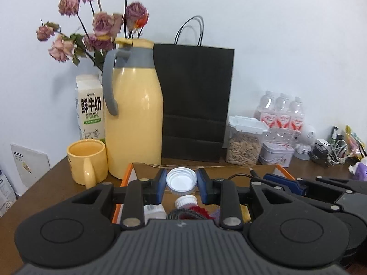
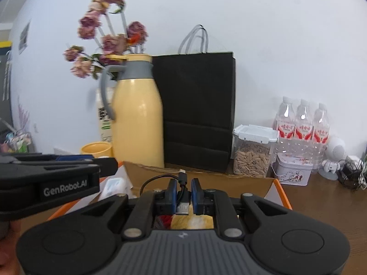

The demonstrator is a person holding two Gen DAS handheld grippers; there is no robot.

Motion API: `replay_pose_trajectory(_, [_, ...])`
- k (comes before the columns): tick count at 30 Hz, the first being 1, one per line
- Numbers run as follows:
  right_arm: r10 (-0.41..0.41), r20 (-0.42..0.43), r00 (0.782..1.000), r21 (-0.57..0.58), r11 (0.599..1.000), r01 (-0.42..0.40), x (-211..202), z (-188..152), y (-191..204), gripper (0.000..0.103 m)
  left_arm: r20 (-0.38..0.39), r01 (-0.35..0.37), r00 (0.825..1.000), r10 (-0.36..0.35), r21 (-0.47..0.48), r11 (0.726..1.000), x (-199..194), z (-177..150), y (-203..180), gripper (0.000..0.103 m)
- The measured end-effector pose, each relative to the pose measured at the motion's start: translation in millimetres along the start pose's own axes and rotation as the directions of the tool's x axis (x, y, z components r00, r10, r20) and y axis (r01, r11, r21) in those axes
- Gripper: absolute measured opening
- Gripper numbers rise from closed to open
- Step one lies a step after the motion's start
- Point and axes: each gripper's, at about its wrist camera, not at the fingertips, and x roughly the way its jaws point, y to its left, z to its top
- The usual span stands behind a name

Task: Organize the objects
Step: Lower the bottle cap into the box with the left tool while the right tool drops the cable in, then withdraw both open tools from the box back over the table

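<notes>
White plastic lid (image 1: 181,180) sits pinched between the narrow pads of the left gripper (image 1: 181,184), lifted above the orange-edged cardboard box (image 1: 128,174) below it, likely for sorting. Beside it, the right gripper (image 2: 184,193) clamps a black USB cable (image 2: 182,191), plug nearest the camera.

Both wrist views look level across the box (image 1: 282,168) at the same thermos (image 1: 135,114)

- The milk carton (image 1: 90,107), at the worktop's back left edge, reads "鲜牛奶" and "FRESH MILK".
- The left gripper (image 2: 65,186) carries "GenRobot.AI" on its side.
</notes>
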Motion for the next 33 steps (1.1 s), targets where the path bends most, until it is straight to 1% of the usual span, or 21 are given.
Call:
replay_pose_trajectory(2, [0.001,-0.001,1.000,0.014,1.000,-0.001,13.3,0.5,-4.3,0.012,-0.026,0.006,1.000,-0.006,0.002,1.000,15.3,1.1,1.5,0.029])
replay_pose_trajectory(5, [0.006,-0.014,1.000,0.018,1.000,-0.005,31.0,0.8,-8.8,0.012,-0.043,0.002,0.999,-0.001,0.015,1.000,32.2,1.8,2.6,0.029])
replay_pose_trajectory(11, [-0.007,-0.042,0.999,0.001,1.000,0.007,49.6,-0.3,-15.8,0.012,-0.056,0.008,0.998,-0.006,0.037,0.999,48.8,1.5,3.4,0.030])
replay_pose_trajectory(12, [-0.009,-0.050,0.999,0.001,1.000,0.009,51.8,-1.2,-17.0,0.012,-0.059,0.006,0.998,-0.004,0.040,0.999,50.3,1.5,3.9,0.031])
replay_pose_trajectory(13, [-0.012,-0.060,0.998,0.003,1.000,0.012,53.3,-1.6,-18.2,0.012,-0.059,0.000,0.998,0.002,0.042,0.999,51.2,1.2,4.3,0.034])
replay_pose_trajectory(15, [-0.024,-0.081,0.996,0.005,1.000,0.025,56.4,-4.0,-20.4,0.013,-0.052,-0.012,0.999,0.014,0.041,0.999,50.8,1.5,6.2,0.055])
replay_pose_trajectory(16, [-0.032,-0.088,0.996,0.006,0.999,0.033,57.6,-5.1,-21.3,0.015,-0.045,-0.020,0.999,0.022,0.042,0.999,49.9,2.2,7.0,0.061])
replay_pose_trajectory(17, [-0.039,-0.095,0.995,0.007,0.999,0.040,58.3,-5.7,-22.5,0.025,-0.036,-0.029,0.999,0.030,0.042,0.999,48.6,3.3,7.5,0.075])
replay_pose_trajectory(18, [-0.046,-0.099,0.994,0.011,0.999,0.048,58.7,-6.3,-23.7,0.032,-0.022,-0.039,0.999,0.040,0.040,0.998,46.6,4.1,8.4,0.089])
replay_pose_trajectory(19, [-0.052,-0.100,0.994,0.015,0.998,0.054,58.4,-6.7,-25.1,0.046,-0.010,-0.051,0.999,0.051,0.036,0.998,45.2,5.3,9.3,0.097])
replay_pose_trajectory(20, [-0.060,-0.100,0.993,0.020,0.998,0.062,57.7,-6.3,-26.4,0.061,0.005,-0.062,0.998,0.062,0.031,0.998,43.4,6.5,10.7,0.103])
replay_pose_trajectory(21, [-0.070,-0.100,0.993,0.026,0.997,0.073,57.1,-6.4,-27.9,0.068,0.017,-0.072,0.997,0.072,0.027,0.997,42.0,7.4,11.6,0.103])
replay_pose_trajectory(23, [-0.072,-0.101,0.992,0.037,0.996,0.077,56.6,-6.1,-30.8,0.094,0.013,-0.079,0.997,0.078,0.025,0.997,41.4,9.5,13.4,0.103])
replay_pose_trajectory(25, [-0.070,-0.105,0.992,0.047,0.996,0.076,56.0,-6.2,-32.9,0.103,0.004,-0.085,0.996,0.085,0.020,0.996,42.6,9.5,14.6,0.103])
replay_pose_trajectory(29, [-0.061,-0.116,0.991,0.049,0.997,0.067,53.9,-7.1,-34.4,0.103,-0.014,-0.095,0.995,0.095,0.028,0.995,45.2,8.0,13.6,0.103])
replay_pose_trajectory(33, [-0.064,-0.118,0.991,0.047,0.996,0.070,50.7,-8.0,-35.8,0.103,-0.007,-0.093,0.996,0.093,0.035,0.995,40.2,7.9,11.7,0.103])
